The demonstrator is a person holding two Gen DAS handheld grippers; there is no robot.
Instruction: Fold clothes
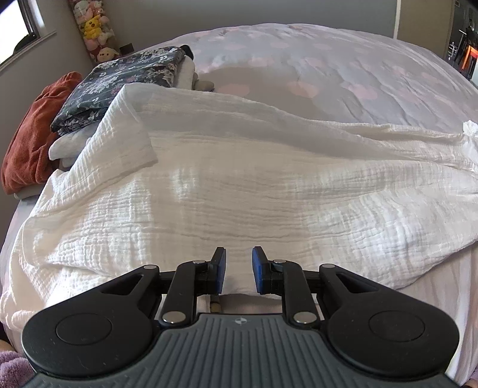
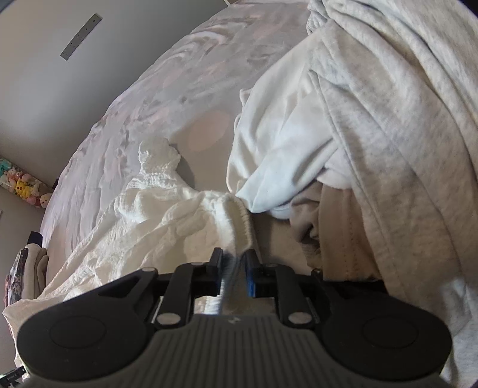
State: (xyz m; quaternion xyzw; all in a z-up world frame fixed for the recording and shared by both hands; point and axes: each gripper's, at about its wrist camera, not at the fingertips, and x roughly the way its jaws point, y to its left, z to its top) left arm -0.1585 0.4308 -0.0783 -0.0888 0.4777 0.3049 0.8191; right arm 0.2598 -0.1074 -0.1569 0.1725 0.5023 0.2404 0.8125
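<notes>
where the white crinkled garment [image 1: 239, 185] lies spread across the near part of the bed [image 1: 328, 68], its surface is mostly flat, with one sleeve-like flap [image 1: 131, 131] folded over on the left side and a long ridge of cloth running across its far edge; in the right wrist view the same white fabric [image 2: 155, 221] bunches toward a gathered hem [image 2: 239, 221] that reaches the right gripper [image 2: 233, 259]. the left gripper [image 1: 238, 258] hangs just above the near edge of the garment, its blue pads [image 1: 220, 270] parted with nothing pinched between them. the right gripper stands with its jaws a little apart; a blurred strip of white cloth runs through the gap, and whether the pads press on it cannot be told. just right of the hem lie a pale white garment [image 2: 277, 149] and a heap of light grey knit clothing [image 2: 397, 119], both resting on the bed. at the left edge of the bed, in the left wrist view, a folded dark floral cloth [image 1: 119, 86] sits on a pale folded piece [image 1: 68, 146], with a rust-coloured cloth [image 1: 35, 134] beside them. the bedcover is grey with pink round spots, and plush toys [image 1: 94, 28] hang on the wall near a window [image 1: 18, 32]
</notes>
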